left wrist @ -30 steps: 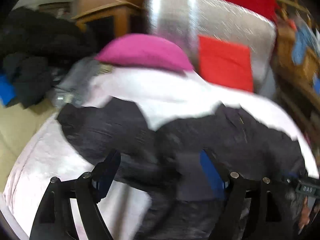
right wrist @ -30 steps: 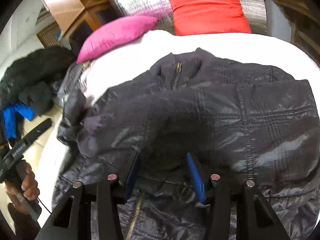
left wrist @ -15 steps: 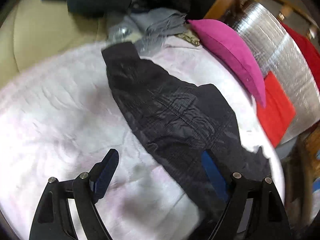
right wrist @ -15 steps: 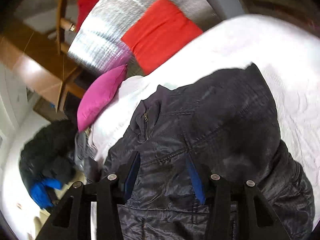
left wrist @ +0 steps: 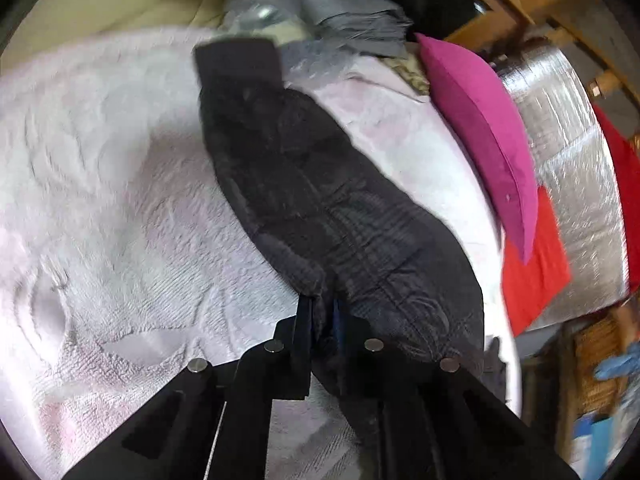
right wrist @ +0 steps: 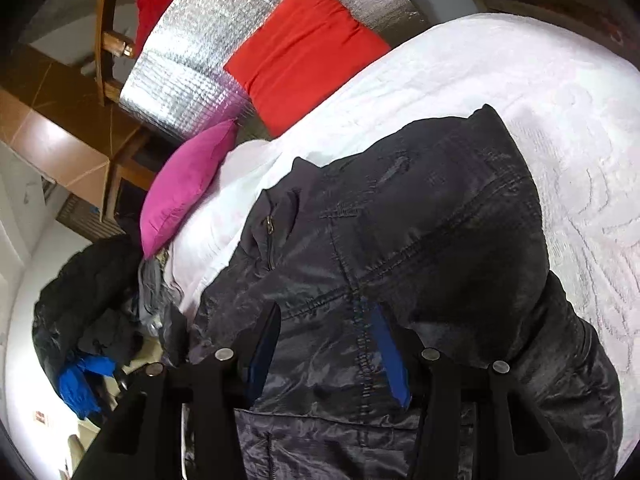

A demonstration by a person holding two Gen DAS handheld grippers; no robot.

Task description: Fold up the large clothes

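Left gripper [left wrist: 322, 312], wide apart a second ago, now clenched on dark quilted jacket's sleeve [left wrist: 320, 200] at lower centre, fold can start; right gripper [right wrist: 326, 340] released.

We cannot make out the blurred sleeve [left wrist: 320, 184] cuff and white cover [left wrist: 120, 200] in the left view, the jacket [right wrist: 420, 260] runs off the bottom edge in the right view, and the dark clothes pile [right wrist: 80, 300] there is too jumbled to sort.
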